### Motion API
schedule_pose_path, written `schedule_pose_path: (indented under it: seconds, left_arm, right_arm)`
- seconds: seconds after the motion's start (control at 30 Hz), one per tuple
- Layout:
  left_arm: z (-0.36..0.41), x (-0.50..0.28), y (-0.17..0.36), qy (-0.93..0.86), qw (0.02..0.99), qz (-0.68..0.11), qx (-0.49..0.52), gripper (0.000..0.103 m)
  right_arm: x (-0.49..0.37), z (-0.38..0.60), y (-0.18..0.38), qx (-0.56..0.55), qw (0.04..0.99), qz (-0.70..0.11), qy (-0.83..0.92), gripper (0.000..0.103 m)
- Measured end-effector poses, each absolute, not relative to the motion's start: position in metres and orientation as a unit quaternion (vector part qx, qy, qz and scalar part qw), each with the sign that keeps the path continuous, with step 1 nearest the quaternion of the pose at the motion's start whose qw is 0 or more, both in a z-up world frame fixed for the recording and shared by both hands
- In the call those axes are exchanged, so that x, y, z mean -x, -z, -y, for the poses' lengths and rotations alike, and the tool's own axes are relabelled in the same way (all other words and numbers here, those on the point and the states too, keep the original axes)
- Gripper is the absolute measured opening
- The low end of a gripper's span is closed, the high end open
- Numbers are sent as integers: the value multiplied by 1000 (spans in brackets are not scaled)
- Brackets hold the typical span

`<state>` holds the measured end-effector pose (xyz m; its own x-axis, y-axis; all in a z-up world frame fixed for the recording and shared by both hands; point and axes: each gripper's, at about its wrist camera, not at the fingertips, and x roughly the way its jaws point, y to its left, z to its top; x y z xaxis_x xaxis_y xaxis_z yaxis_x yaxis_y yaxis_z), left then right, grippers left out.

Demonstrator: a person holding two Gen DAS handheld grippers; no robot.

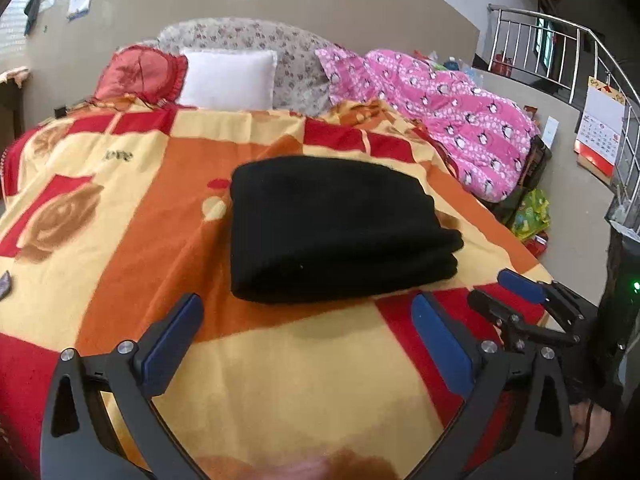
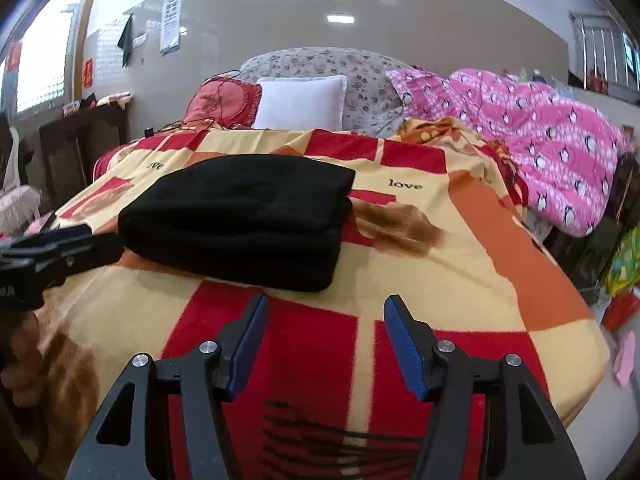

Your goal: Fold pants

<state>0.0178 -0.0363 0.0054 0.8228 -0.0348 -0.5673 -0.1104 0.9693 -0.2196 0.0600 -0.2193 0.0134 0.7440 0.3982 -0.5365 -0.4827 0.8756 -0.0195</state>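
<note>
- Black knit fabric: the pants [image 1: 340,228] lie folded into a thick stacked bundle on the bed's blanket [image 1: 132,200], several layers showing at the edge.
- From the left hand-held gripper [image 1: 308,336] the bundle sits at about twelve o'clock, just beyond the fingertips and not touching them; its jaws stand wide apart with nothing between them, only blanket.
- From the right hand-held gripper [image 2: 326,340] the same bundle lies at about eleven o'clock, a little further off; these jaws are released too, moderately parted and empty.
- The bundle's long axis runs roughly three to nine o'clock across both views, so its long side faces both grippers.
- The left one looks the nearer of the two (judging by how much of its view the bundle fills).
- The folding appears finished or nearly so; any further move would likely be a tidy-up press or a lift of the whole stack.
- No containers are in play; a white pillow [image 1: 228,78] and a pink quilt [image 1: 452,120] rest at the bed's far end, well apart from the pants.
</note>
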Motion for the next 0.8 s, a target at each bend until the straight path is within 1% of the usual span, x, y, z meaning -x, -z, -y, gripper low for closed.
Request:
schedule_pose_path:
  seconds: [0.1, 0.3, 0.4, 0.8]
  left_arm:
    - [40, -27, 2, -31, 936, -333, 113, 103]
    - [45, -37, 14, -63, 921, -373, 91, 103]
    - [47, -38, 16, -72, 920, -377, 84, 103]
    - [46, -37, 17, -71, 919, -378, 85, 103]
  right_arm:
    - [-64, 224, -13, 65, 930, -275, -235, 61]
    - [-65, 227, -13, 62, 929, -278, -235, 61]
    - [-65, 229, -13, 61, 930, -275, -234, 64]
    - [-62, 230, -15, 61, 932, -267, -236, 64]
